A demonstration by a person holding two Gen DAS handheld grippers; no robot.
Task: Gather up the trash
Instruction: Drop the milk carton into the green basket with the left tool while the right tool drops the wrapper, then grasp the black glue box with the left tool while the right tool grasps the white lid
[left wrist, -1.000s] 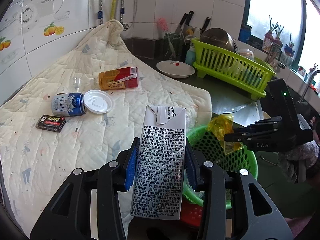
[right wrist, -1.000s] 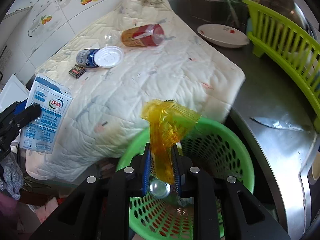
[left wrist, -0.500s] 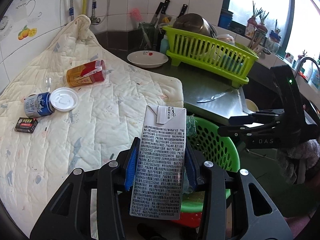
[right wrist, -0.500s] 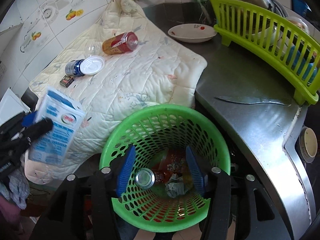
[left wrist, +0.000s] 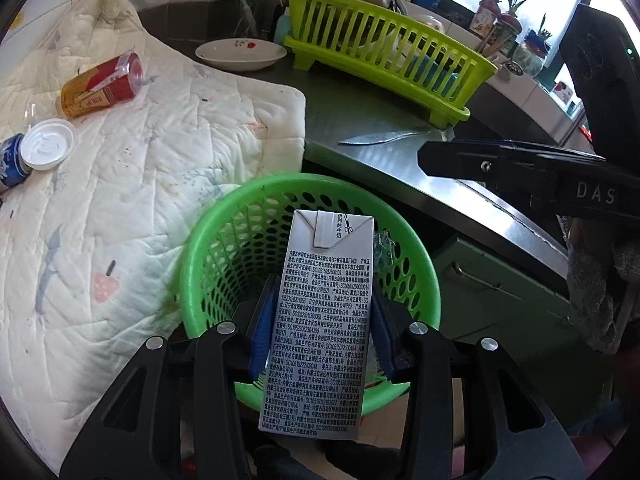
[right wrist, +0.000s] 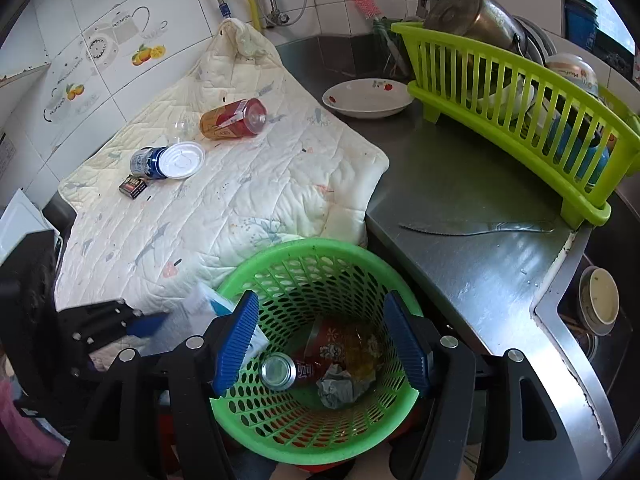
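Two tongs in play, and here's what we see, biggest thing first:

Worktop: steel, with a kitchen knife lying flat on it near the front edge.

Quilted pad: cream, spread over the left part of the worktop, one corner hanging beside the basket.

Dish rack: lime green, at the back right of the worktop, a metal pot and bowls inside.

Trash basket: green, perforated, below the worktop edge. We can see a can, a crumpled grey scrap and an orange wrapper at the bottom.

Left tongs: pinching the milk carton between the blue pads, carton upright right above the basket's mouth, printed grey side facing us.

Right tongs: spread wide, nothing between them, hanging over the open basket.

White plate: on the worktop just left of the dish rack.

Red and gold can: lying on its side on the pad, far end.

Blue can: also on its side on the pad, a white plastic lid touching its open end.

Small dark box: on the pad just beside the blue can.
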